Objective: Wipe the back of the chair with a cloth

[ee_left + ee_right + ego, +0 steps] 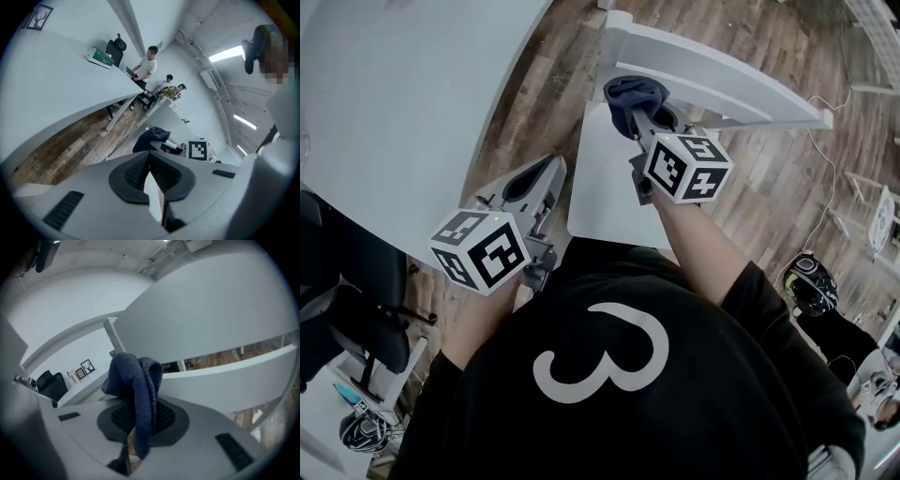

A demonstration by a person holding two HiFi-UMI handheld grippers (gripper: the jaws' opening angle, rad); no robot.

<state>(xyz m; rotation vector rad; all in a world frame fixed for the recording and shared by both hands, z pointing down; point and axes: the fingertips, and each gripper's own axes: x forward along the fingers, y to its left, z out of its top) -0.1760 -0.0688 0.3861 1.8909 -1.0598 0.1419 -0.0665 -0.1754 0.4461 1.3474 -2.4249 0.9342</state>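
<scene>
- At the far left a white table (394,103) is filling the corner of the head view, and a black office chair (356,281) is standing below it, close to the person's left arm
- The left gripper (547,169) is hovering over the wooden floor (539,94) in the gap between the table and the chair, touching neither; in its own view the left gripper (151,161) is showing its jaws pressed together with nothing between them
- Far behind it in that view, three people (147,65) are sitting at a long desk
- The white chair (605,202) is standing in front of the person, its seat bare
- The right gripper (639,120) is reaching over the far edge of the seat, jaws clamping a dark blue cloth (630,94); in its own view the right gripper (138,413) is pinching the cloth (136,380), which is bunching above the jaws and hanging down between them
- The chair back (722,75) is running off to the right; the cloth is sitting right at its lower left end, though contact is not clear
</scene>
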